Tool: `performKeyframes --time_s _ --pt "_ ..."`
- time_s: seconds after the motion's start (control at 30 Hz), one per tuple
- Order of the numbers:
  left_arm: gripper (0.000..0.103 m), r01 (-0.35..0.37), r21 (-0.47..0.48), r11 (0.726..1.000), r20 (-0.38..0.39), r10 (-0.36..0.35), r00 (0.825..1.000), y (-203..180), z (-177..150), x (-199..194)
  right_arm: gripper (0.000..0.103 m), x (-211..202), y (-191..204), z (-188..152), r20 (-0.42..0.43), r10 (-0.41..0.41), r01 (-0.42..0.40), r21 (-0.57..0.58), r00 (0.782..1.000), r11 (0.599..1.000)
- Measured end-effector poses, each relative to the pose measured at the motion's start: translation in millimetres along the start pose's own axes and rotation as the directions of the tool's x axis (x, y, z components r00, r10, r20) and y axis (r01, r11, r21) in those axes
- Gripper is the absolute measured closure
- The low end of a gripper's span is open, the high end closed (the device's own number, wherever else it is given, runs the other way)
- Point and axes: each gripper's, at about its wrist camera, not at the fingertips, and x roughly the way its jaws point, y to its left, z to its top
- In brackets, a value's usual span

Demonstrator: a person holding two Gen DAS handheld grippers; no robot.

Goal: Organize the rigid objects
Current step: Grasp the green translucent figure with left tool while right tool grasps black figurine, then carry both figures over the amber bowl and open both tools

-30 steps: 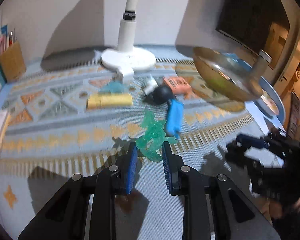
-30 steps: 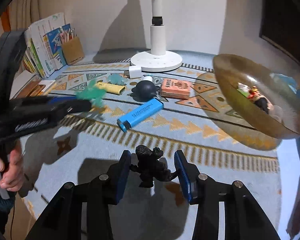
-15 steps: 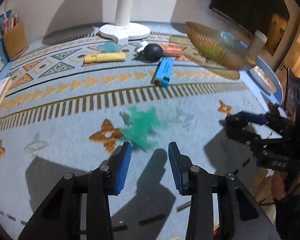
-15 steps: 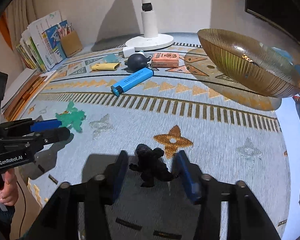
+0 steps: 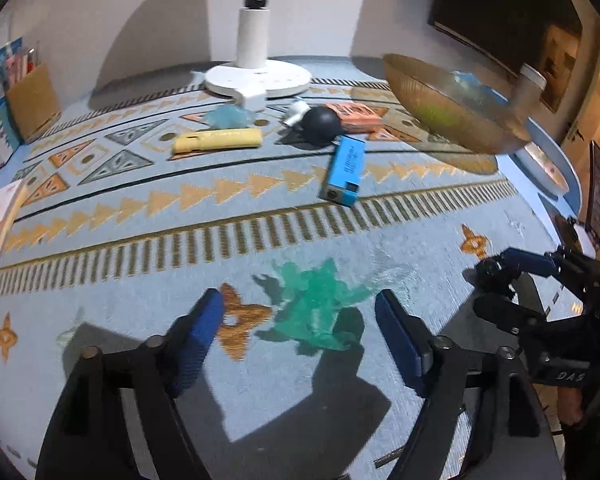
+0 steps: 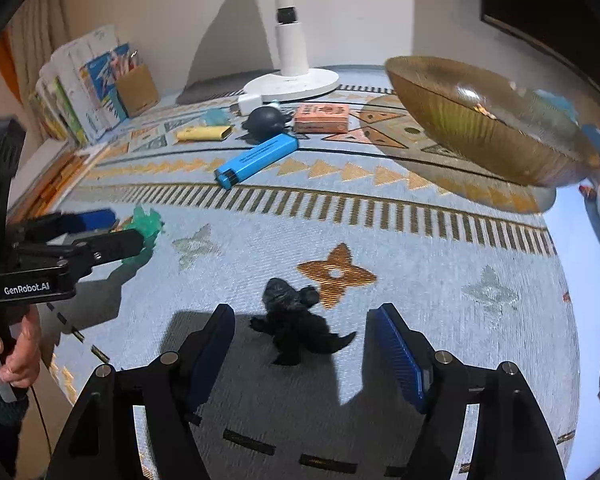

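now black dinosaur point(image 6: 296, 330) lying flat, tail toward right pad

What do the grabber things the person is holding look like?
Both are black plastic with angular arms and silver screws. Each finger ends in a ribbed blue pad. The left gripper carries white lettering reading GenRobot.AI on its body, seen from the right wrist view. The right gripper has the same build. A thin dark cable hangs below the left hand.
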Motion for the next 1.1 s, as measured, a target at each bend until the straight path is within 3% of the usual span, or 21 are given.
performKeyframes --time_s 0.07,0.1,0.27,0.43,0.6,0.67,0.7,0.8,0.9,1.0,1.1 --pt "0.058 -0.019 0.031 0.999 0.007 0.018 1.0 -8 -2 1 0.043 0 8 -2 0.009 -0.047 0.048 -0.04 0.999 0.998" --pt "0.066 -0.031 0.049 0.998 0.009 0.03 1.0 -12 -2 1 0.054 -2 10 -2 0.015 -0.042 0.042 -0.046 0.999 0.998" --pt "0.067 -0.027 0.068 0.997 0.055 0.023 0.998 -20 2 -13 0.058 -7 26 -4 0.04 -0.052 0.055 -0.094 0.998 0.994" --pt "0.067 0.027 0.063 0.998 0.167 -0.037 0.985 -30 39 -64 0.058 -41 6 17 0.129 -0.066 0.074 -0.055 0.989 0.996" --pt "0.067 0.163 -0.038 0.986 0.202 -0.152 0.967 -37 89 -117 0.058 -104 -51 58 0.268 -0.159 0.145 0.071 0.95 0.987" --pt "0.067 0.238 -0.053 0.97 0.233 -0.219 0.947 -43 98 -142 0.058 -134 -82 71 0.32 -0.191 0.148 0.152 0.928 0.977" --pt "0.067 0.236 -0.038 0.971 0.268 -0.218 0.938 -47 100 -157 0.058 -146 -92 74 0.342 -0.191 0.137 0.175 0.92 0.975" --pt "0.067 0.132 0.009 0.991 0.356 -0.126 0.926 -62 102 -180 0.057 -171 -123 78 0.407 -0.169 0.081 0.225 0.898 0.971" --pt "0.067 0.125 -0.003 0.992 0.39 -0.114 0.914 -72 107 -167 0.057 -164 -146 82 0.412 -0.192 0.082 0.27 0.891 0.959" --pt "0.067 0.106 -0.009 0.994 0.36 -0.095 0.928 -88 114 -129 0.057 -146 -162 81 0.383 -0.158 0.024 0.332 0.91 0.943" --pt "0.067 0.146 0.001 0.989 0.314 -0.138 0.939 -106 120 -87 0.057 -121 -174 78 0.343 -0.134 -0.01 0.388 0.93 0.922"
